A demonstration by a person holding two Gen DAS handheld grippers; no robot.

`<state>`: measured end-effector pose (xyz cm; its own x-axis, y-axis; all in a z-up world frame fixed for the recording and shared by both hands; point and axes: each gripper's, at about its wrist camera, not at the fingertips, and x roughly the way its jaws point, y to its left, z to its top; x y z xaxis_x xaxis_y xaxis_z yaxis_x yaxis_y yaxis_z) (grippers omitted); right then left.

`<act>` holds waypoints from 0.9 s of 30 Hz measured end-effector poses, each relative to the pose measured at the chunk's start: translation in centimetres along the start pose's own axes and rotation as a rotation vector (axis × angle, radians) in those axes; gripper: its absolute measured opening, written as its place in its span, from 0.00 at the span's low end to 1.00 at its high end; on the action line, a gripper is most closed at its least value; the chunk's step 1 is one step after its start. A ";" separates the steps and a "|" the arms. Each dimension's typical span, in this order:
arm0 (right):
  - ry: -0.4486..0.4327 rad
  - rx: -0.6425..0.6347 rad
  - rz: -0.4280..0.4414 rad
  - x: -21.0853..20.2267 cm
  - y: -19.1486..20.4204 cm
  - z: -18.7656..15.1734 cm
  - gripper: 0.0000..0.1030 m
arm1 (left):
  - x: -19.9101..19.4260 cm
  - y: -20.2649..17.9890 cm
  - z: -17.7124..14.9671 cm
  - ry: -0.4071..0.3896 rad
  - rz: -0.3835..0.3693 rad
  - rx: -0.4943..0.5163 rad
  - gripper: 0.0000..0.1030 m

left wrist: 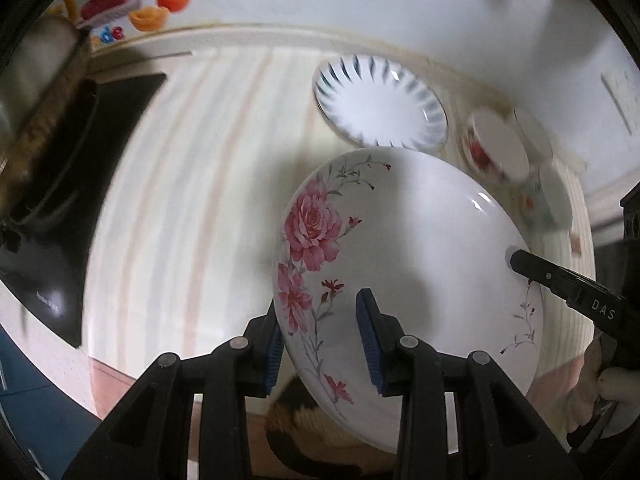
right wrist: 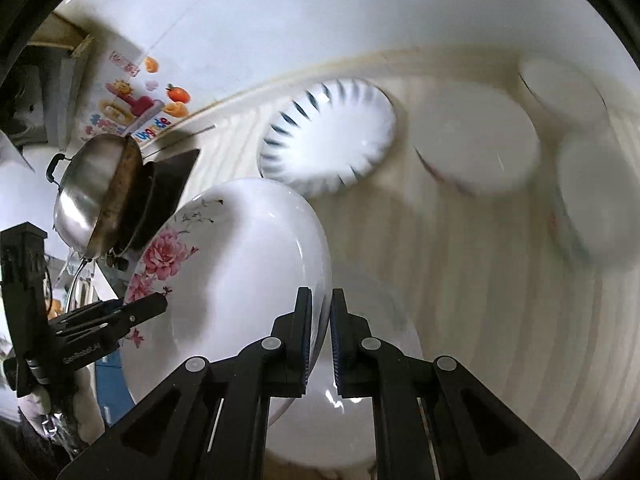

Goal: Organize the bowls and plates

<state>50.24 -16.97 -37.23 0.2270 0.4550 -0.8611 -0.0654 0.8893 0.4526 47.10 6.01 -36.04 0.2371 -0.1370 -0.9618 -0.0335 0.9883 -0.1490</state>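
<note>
our right tongs [right wrist: 320,320] pinch the rim of the rose plate [right wrist: 240,264], fingers nearly closed on it. our left tongs [left wrist: 320,344] straddle the opposite rim, wider apart, so we cannot tell if they grip. the plate hangs tilted above the tabletop [left wrist: 192,184]. we judge sorting barely begun: 1 blue-rayed plate [left wrist: 380,108] and 3 bowls behind sit unstacked.
</note>
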 end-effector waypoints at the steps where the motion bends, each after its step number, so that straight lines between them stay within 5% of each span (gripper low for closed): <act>1: 0.008 0.017 0.000 0.2 -0.7 -0.9 0.10 | 0.2 -0.4 -0.4 0.008 0.006 0.010 0.31; 9: 0.052 0.060 -0.008 1.5 -3.7 -4.9 0.10 | 2.8 -2.0 -2.6 0.082 0.040 0.046 0.31; 27: 0.079 0.064 -0.035 3.0 -3.8 -5.2 0.10 | 5.8 -2.9 -3.1 0.184 0.107 0.100 0.31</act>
<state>46.15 -18.79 -42.72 0.1508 0.4281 -0.8911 0.0040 0.9011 0.4336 45.59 2.13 -41.92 0.0563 -0.0319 -0.9979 0.0491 0.9984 -0.0291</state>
